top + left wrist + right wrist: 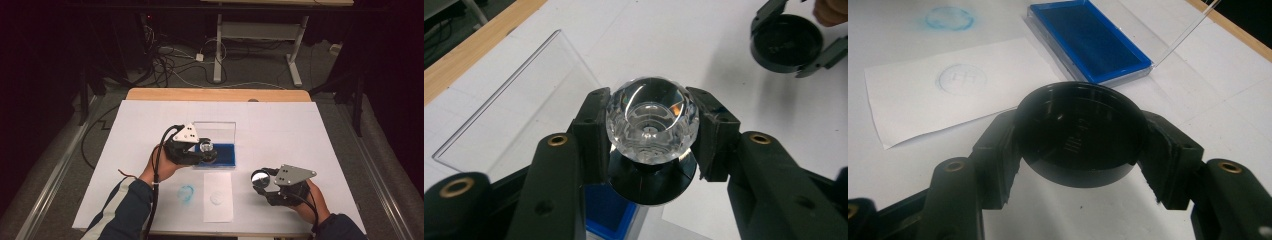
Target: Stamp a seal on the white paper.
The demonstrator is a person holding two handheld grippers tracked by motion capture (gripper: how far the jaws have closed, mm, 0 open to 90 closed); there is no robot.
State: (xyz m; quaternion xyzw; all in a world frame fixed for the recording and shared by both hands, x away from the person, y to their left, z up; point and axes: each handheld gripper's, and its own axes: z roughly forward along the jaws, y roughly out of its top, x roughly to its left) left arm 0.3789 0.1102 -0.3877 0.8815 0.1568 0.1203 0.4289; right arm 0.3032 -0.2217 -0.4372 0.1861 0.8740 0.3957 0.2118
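Observation:
A stamp with a clear faceted knob (652, 120) and a black round base is clamped between the jaws of my left gripper (652, 102), which is shut on the knob. In the high view the left gripper (206, 151) holds the stamp (206, 147) over the near left part of the blue ink pad (224, 154). My right gripper (1078, 131) is shut on a black round cap (1078, 137), hollow side up. It sits at the table's near right (261, 181), apart from the pad. The cap (786, 42) also appears far off in the left gripper view.
The ink pad (1088, 40) lies in a clear case with its lid (215, 131) standing open behind it. A white paper slip (218, 196) with a faint round imprint (960, 77) lies near the front edge. A blue ring smudge (186, 194) marks the white table cover beside it.

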